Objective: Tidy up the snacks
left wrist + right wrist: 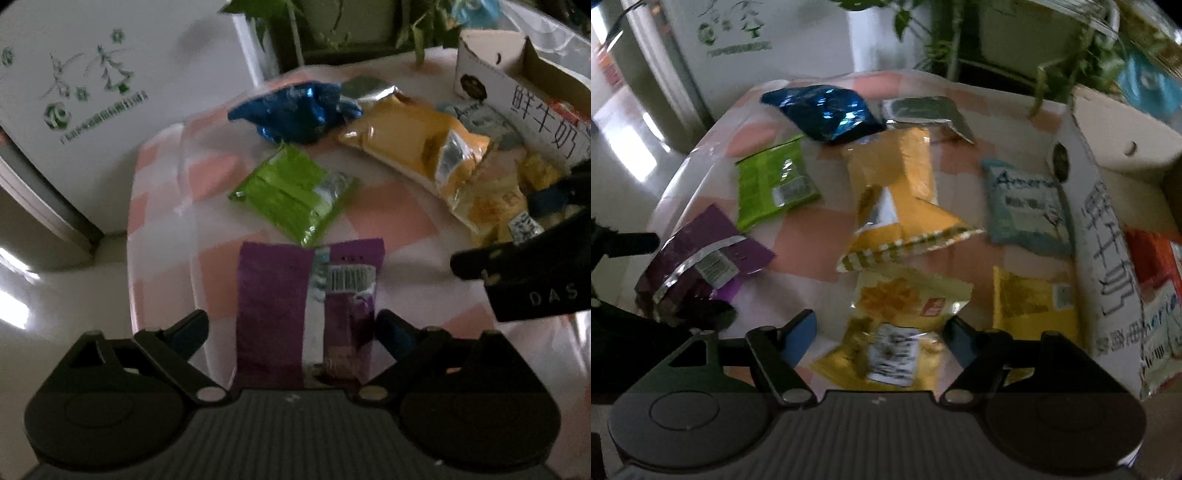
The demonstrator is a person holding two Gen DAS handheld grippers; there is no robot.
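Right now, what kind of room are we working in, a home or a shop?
Most likely a home, perhaps a kitchen or dining corner. The snack packets lie on a table with a pink checked cloth, a white appliance that looks like a fridge stands behind it, and potted plants hang over the far edge.

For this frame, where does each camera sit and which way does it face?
Left wrist: sits on the left gripper, looking forward over the table; its open fingers flank the purple packet; the right gripper shows at right.
Right wrist: sits on the right gripper, looking forward and down at a yellow packet between its open fingers; the left gripper shows at left.
Shared: purple packet, green packet, blue packet, box.
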